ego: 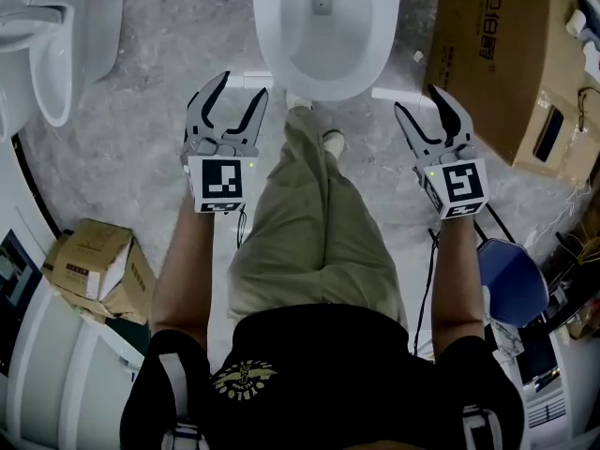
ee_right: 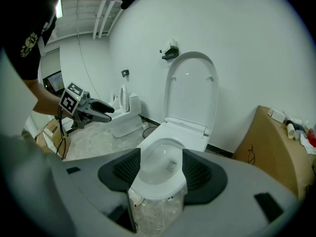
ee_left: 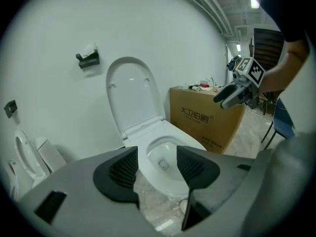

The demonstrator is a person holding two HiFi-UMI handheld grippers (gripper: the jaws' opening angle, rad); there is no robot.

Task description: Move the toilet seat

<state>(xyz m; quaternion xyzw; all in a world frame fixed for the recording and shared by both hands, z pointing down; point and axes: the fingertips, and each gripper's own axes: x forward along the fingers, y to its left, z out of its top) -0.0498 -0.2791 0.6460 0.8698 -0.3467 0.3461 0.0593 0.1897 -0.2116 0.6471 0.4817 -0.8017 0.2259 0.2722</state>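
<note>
Right gripper view, white toilet seat (ee_right: 191,88) upright

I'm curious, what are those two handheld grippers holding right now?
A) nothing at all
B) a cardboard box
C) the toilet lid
A: the left gripper and the right gripper both have their jaws apart, and only the toilet shows beyond the gaps.
</note>
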